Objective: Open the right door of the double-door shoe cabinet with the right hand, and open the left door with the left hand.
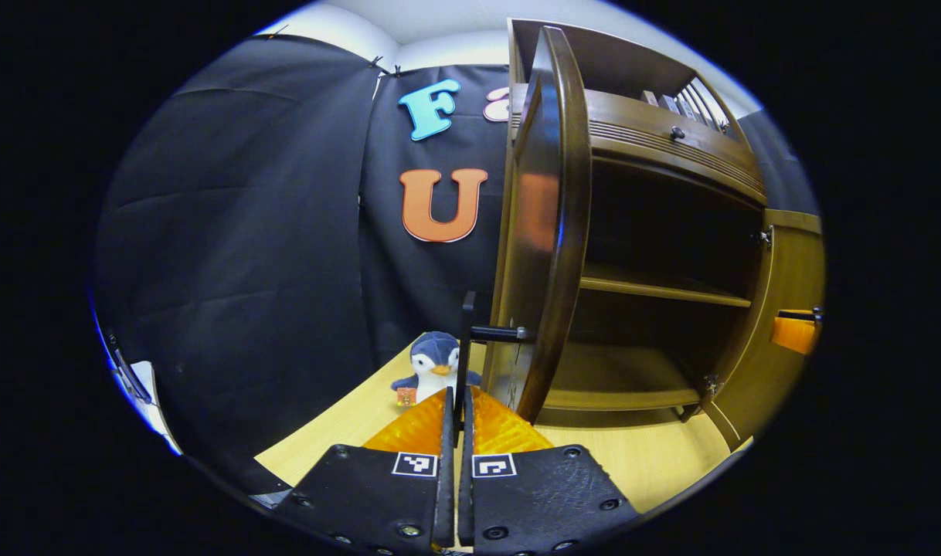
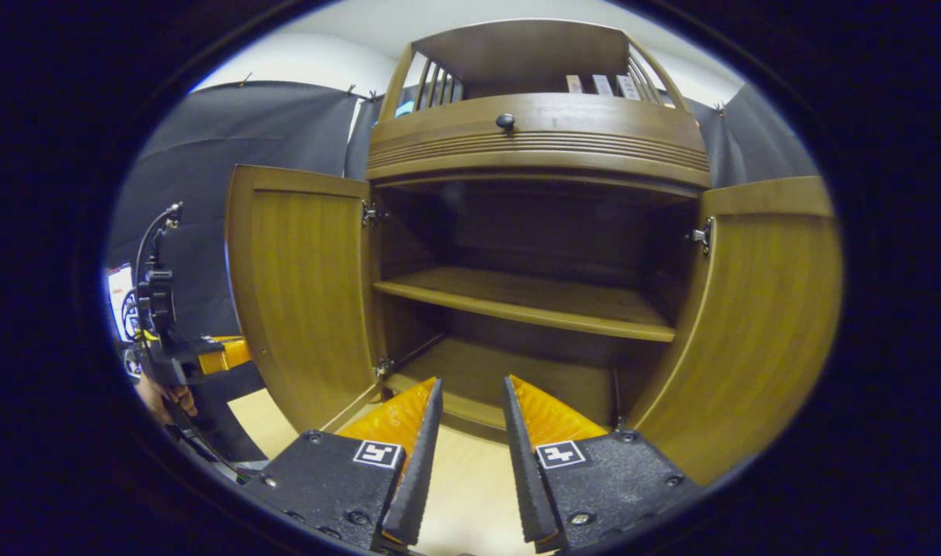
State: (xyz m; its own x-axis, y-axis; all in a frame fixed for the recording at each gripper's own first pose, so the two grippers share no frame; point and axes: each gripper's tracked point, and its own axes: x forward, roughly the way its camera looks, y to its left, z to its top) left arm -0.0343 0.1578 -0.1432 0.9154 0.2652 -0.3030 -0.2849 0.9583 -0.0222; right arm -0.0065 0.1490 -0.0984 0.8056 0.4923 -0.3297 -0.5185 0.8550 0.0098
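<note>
The brown wooden shoe cabinet stands with both doors swung wide. Its left door appears edge-on right ahead in the left gripper view. My left gripper is shut on that door's thin black handle bar. In the right gripper view the left door and right door flank two bare shelves. My right gripper hangs open in front of the lower shelf, touching nothing. The left gripper is seen farther off beside the left door, held by a hand.
A plush penguin sits on the light wooden floor behind the left door. A drawer with a round knob runs above the shelves, with books on top. Black cloth walls close in the left side.
</note>
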